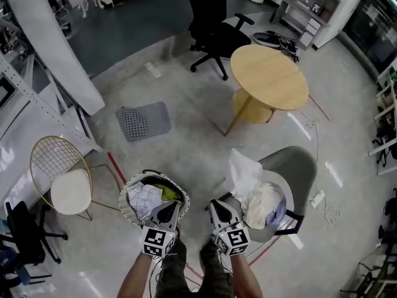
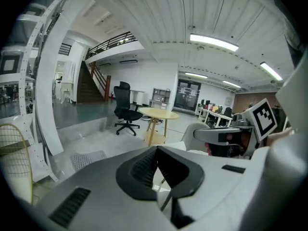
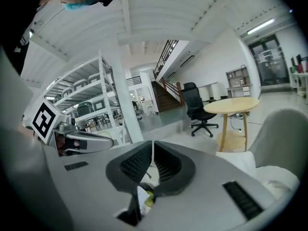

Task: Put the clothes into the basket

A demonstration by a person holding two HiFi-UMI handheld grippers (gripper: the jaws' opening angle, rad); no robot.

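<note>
Both grippers are held close together, pointed forward ahead of the person's legs. The left gripper [image 1: 164, 213], fingers [image 2: 143, 170] clenched on nothing, is seen over the near rim of the basket [image 1: 124, 201], in which clothes [image 1: 144, 198] lie. The right gripper [image 1: 221, 213], fingers [image 3: 136, 163] likewise pressed together and empty, is held beside white clothes [image 1: 260, 203] heaped on the grey chair [image 1: 299, 169].

Open hall with a polished grey concrete floor [image 1: 186, 148]; glare patches on it. Strip lights [image 2: 214, 42] run across a white panelled ceiling. Round wooden table [image 1: 269, 76] mid-floor, black office chair [image 1: 214, 27] just behind. Gold wire chair [image 1: 59, 172] with a white cushion at left, near a broad white column [image 1: 56, 42]. Grey perforated mat [image 1: 143, 120] lies flat between column and table. Staircase [image 2: 94, 81] at the far wall.
</note>
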